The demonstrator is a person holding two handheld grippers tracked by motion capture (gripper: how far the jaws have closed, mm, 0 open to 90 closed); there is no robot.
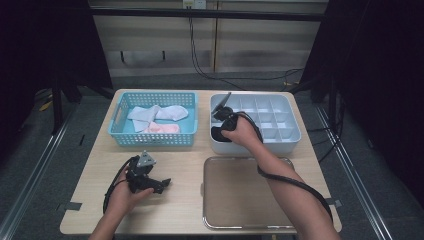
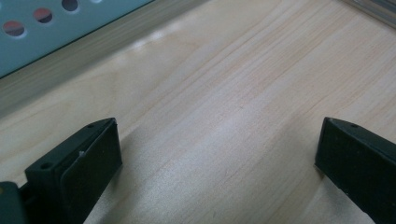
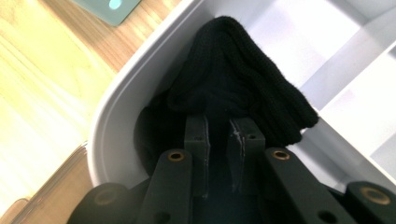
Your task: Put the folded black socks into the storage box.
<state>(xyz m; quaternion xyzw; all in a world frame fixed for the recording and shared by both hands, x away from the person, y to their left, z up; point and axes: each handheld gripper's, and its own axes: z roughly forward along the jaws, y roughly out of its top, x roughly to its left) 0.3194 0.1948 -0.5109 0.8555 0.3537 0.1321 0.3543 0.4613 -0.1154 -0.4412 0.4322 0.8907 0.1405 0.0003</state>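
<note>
A black knitted sock (image 3: 243,70) lies bunched in the near-left corner compartment of the white divided organizer (image 3: 112,116). My right gripper (image 3: 219,119) reaches down into that compartment, its jaws nearly together with their tips buried in the sock's fabric. From the high view, the right gripper (image 1: 222,122) sits over the black sock (image 1: 218,134) at the organizer's (image 1: 295,135) left end. My left gripper (image 1: 162,184) rests low over the table at the front left. Its jaws stand wide open, and in the left gripper view bare wood lies under the left gripper (image 2: 219,140).
A light blue basket (image 1: 117,135) at the back left holds white socks (image 1: 150,114) and a pink one (image 1: 162,128); its wall (image 2: 46,37) is close ahead of the left gripper. A metal tray (image 1: 240,195) lies at the front right. Bare wooden tabletop (image 1: 185,160) runs between them.
</note>
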